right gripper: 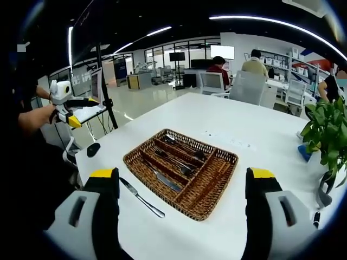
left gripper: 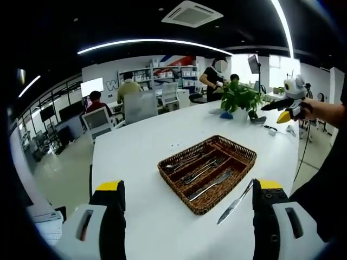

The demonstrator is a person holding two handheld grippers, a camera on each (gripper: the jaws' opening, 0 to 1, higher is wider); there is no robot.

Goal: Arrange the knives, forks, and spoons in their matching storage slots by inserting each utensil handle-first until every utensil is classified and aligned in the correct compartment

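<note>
Two hand-held grippers hang above a white surface (left gripper: 141, 162), each with its jaws spread wide and nothing between them. The left hand-held gripper (left gripper: 188, 203) has black jaws tipped with yellow, and the right hand-held gripper (right gripper: 182, 187) looks the same. Ahead of both, near the middle of the surface, sits a woven wicker tray (left gripper: 238, 153), brown and rectangular, split by wicker dividers into long slots. In the left gripper view several shiny metal utensils (left gripper: 201, 172) lie in the slots, well apart from the jaws; their kinds are hard to tell at this size. One table knife (left gripper: 235, 203) lies loose on the bare surface just beside the tray's long side, close to the left hand-held gripper's right jaw. In the right gripper view the same knife (right gripper: 142, 197) rests near the surface's edge, just beside the right hand-held gripper's left jaw. A potted green plant (left gripper: 240, 100) stands toward the far edge of the surface, beyond the tray.
</note>
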